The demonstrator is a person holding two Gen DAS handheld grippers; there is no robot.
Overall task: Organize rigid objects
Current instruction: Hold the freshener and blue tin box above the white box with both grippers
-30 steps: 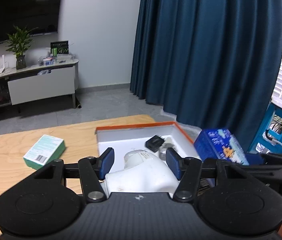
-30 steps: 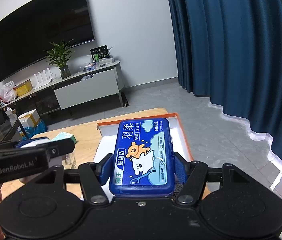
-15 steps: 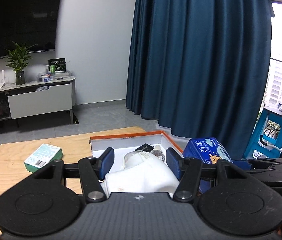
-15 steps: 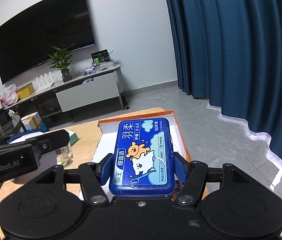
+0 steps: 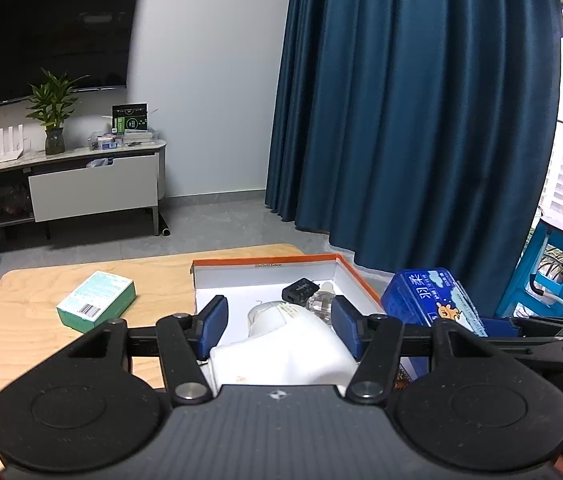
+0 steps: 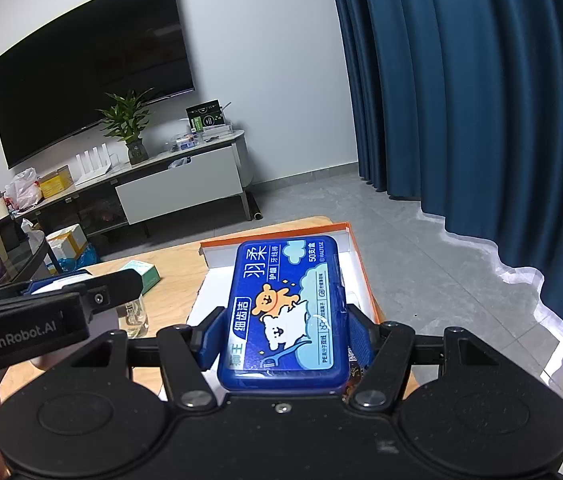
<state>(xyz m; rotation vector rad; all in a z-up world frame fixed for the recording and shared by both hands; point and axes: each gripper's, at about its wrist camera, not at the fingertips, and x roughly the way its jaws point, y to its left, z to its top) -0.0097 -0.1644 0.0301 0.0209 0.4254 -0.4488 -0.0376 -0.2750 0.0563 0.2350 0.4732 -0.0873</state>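
The left gripper (image 5: 279, 330) stays clamped on a white device (image 5: 281, 350), held over the near edge of the orange-rimmed tray (image 5: 357, 280) – the view has swung so the tray and green box (image 5: 95, 300) sit lower in frame than a second ago. The right gripper (image 6: 283, 338) grips the blue floss case (image 6: 285, 312) unchanged, above the tray's (image 6: 355, 256) right side – beside the left gripper (image 6: 41, 312), which has drifted leftwards on the wooden table (image 6: 177, 272)
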